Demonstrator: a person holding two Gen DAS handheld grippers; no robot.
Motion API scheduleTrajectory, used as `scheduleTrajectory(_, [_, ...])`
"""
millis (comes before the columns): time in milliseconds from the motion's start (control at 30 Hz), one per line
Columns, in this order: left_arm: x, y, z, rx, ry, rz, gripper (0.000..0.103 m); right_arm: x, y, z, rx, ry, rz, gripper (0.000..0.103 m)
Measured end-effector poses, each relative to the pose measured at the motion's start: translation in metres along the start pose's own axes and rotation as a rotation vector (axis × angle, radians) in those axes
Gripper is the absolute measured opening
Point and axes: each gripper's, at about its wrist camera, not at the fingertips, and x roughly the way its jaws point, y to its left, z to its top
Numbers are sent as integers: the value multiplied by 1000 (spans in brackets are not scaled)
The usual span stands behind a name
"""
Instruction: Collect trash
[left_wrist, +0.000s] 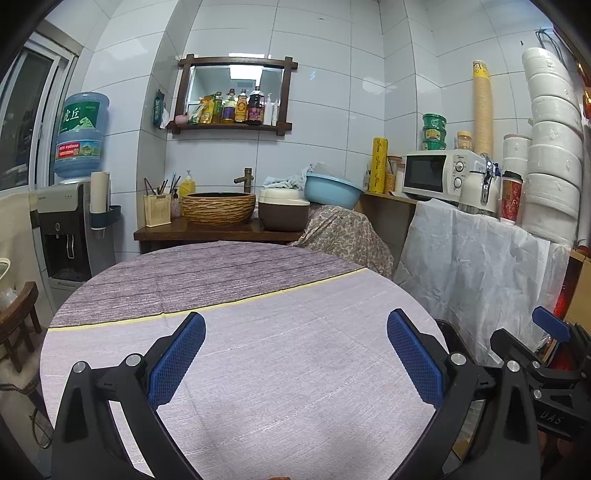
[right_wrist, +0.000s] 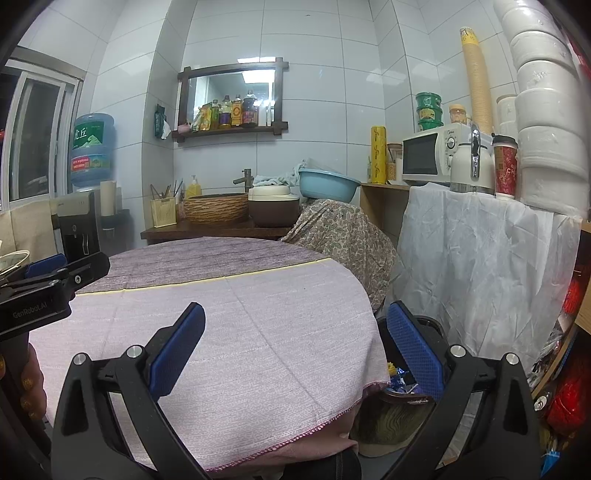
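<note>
Round worktop (left_wrist: 258, 332) under a pale cloth, both hand-held grippers wide open and holding nothing.

The worktop fills both views, its cloth bare between the fingers. Off its right edge, on the floor, sits a dark bin (right_wrist: 406, 391) with crumpled blue and yellow wrappers (right_wrist: 397, 374) inside. The left hand-held gripper (left_wrist: 295, 358) hovers over the cloth, blue pads spread far apart; the right hand-held gripper (right_wrist: 295, 347) hangs over the worktop's rim, equally spread, its right finger above the bin.
</note>
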Motion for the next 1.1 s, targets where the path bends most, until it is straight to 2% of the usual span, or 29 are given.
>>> scheduleTrajectory(1100, [0,3,2,20,1,5,98,7,-3,-4,4,10,5,97])
